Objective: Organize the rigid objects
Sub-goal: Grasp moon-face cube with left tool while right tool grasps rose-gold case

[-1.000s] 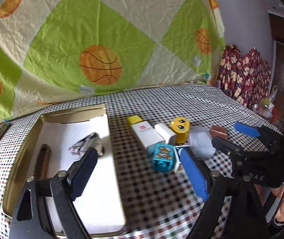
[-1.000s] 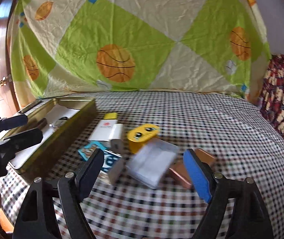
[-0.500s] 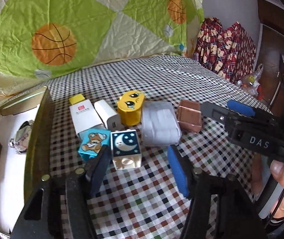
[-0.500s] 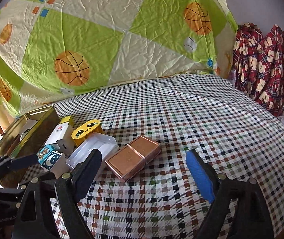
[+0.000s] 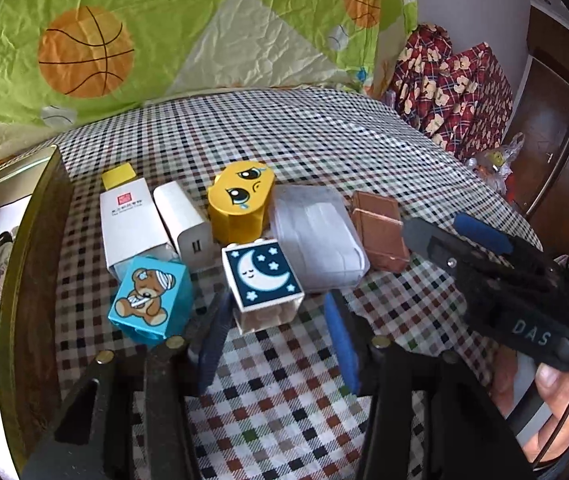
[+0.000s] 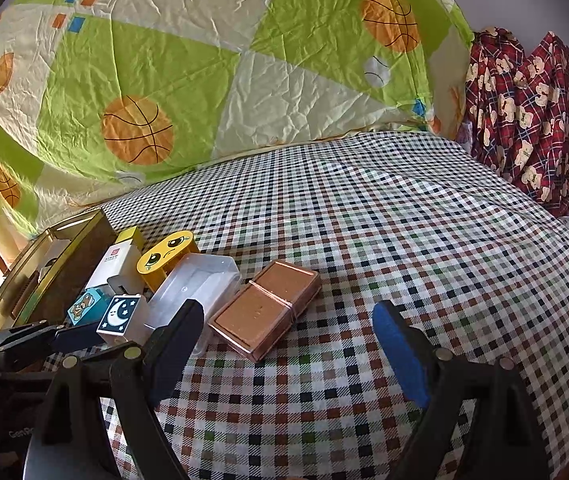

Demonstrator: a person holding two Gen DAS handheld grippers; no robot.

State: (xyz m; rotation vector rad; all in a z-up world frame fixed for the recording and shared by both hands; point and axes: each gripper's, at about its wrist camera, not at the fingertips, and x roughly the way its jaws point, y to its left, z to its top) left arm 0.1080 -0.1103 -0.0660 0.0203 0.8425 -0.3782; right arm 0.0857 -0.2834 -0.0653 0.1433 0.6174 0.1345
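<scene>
Your left tongs (image 5: pixel 274 338) tilt down over the checked counter (image 5: pixel 284 400), jaws closing, pads flanking the moon block (image 5: pixel 262 280) without pressing it. Your right tongs (image 6: pixel 288 344) hang wide and released, nothing gripped, the copper box (image 6: pixel 268 308) lying just ahead of their gap.

Items, largest first: gold tray (image 5: pixel 28 280) at the left edge; clear plastic case (image 5: pixel 316 236); copper box, flat, rubber-banded; white carton (image 5: pixel 128 224) with a yellow end; yellow crying-face tin (image 5: pixel 240 204); white charger (image 5: pixel 182 224); blue bear block (image 5: pixel 150 300), tilted; moon block, upright, beside the case.
</scene>
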